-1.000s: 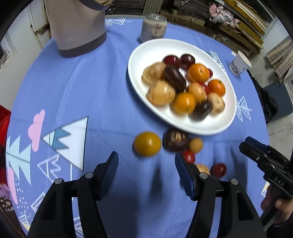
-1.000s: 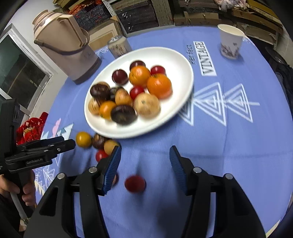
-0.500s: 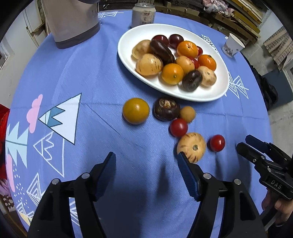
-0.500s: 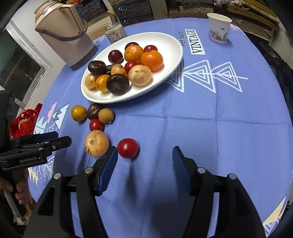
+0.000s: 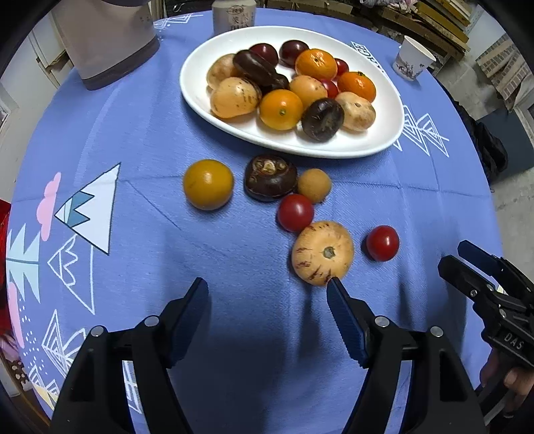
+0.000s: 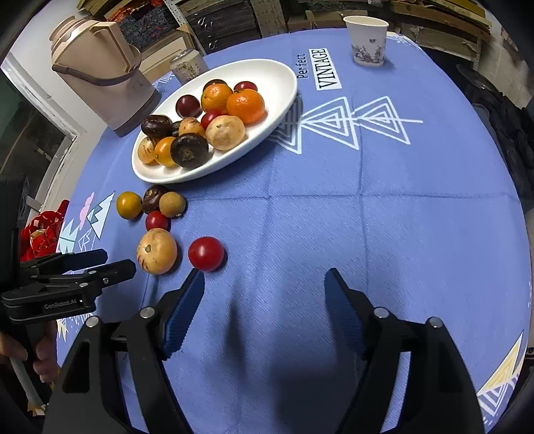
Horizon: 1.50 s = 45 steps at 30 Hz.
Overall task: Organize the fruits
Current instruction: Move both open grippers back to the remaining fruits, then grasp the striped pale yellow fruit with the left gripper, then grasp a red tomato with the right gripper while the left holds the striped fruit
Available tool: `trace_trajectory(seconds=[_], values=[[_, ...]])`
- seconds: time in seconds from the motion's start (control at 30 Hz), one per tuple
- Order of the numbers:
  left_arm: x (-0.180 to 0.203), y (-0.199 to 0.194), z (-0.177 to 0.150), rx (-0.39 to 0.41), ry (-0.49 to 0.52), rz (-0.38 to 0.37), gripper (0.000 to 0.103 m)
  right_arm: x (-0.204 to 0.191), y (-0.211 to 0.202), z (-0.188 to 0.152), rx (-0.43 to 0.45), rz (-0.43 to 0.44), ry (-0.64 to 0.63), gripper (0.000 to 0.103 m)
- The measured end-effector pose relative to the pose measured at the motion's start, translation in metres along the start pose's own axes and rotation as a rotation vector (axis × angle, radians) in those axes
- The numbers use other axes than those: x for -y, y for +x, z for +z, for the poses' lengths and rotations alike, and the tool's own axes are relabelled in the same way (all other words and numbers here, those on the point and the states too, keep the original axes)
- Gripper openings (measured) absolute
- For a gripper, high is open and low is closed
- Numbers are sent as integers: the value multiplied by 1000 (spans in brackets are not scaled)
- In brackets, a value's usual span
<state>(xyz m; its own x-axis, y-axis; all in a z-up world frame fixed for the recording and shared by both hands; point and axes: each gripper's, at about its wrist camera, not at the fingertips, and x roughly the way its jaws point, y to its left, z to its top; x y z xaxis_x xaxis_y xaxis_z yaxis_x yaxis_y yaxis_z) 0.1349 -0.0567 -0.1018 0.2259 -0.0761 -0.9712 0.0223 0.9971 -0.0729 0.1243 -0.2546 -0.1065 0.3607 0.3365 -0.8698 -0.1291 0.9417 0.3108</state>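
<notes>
A white oval plate [image 5: 373, 147] [image 6: 287, 83] holds several oranges, dark fruits, tan fruits and red ones. On the blue cloth in front of it lie a yellow-orange fruit [image 5: 208, 184], a dark brown fruit [image 5: 270, 177], a small tan fruit [image 5: 314, 185], a red tomato [image 5: 295, 212], a speckled tan fruit [image 5: 322, 252] [image 6: 156, 251] and another red tomato [image 5: 382, 243] [image 6: 206, 253]. My left gripper [image 5: 267, 293] hovers near the speckled fruit, jaws opening, nothing between them. My right gripper [image 6: 263, 283] sits just right of the lone tomato, jaws opening, empty.
A beige thermos jug [image 6: 100, 70] and a can [image 5: 233, 15] stand behind the plate. A paper cup [image 6: 367, 40] is at the far right. A red object [image 6: 41, 233] lies past the table's left edge. Each gripper shows in the other's view, held by a hand [image 6: 20, 360].
Both grippers have drawn back from the plate toward the near side, and their jaws have widened. The speckled fruit and lone tomato now lie still on the cloth.
</notes>
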Motion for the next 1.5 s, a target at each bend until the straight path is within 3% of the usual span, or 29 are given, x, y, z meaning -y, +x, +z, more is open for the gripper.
trace_trajectory(seconds=[0.63, 0.7, 0.83, 1.07, 1.33, 1.5], values=[[27, 36, 14, -63, 43, -32, 75, 15, 10, 1, -33, 18, 22, 77], [28, 35, 16, -39, 49, -29, 72, 10, 13, 2, -35, 17, -2, 77], [27, 33, 20, -2, 89, -12, 44, -2, 17, 5, -40, 17, -58, 77], [3, 29, 15, -29, 36, -51, 44, -37, 25, 9, -39, -1, -234, 77], [-6, 28, 5, -25, 12, -46, 44, -68, 52, 8, -96, 12, -345, 53], [-5, 29, 4, -20, 0, -53, 44, -73, 61, 12, -101, -14, -358, 52]])
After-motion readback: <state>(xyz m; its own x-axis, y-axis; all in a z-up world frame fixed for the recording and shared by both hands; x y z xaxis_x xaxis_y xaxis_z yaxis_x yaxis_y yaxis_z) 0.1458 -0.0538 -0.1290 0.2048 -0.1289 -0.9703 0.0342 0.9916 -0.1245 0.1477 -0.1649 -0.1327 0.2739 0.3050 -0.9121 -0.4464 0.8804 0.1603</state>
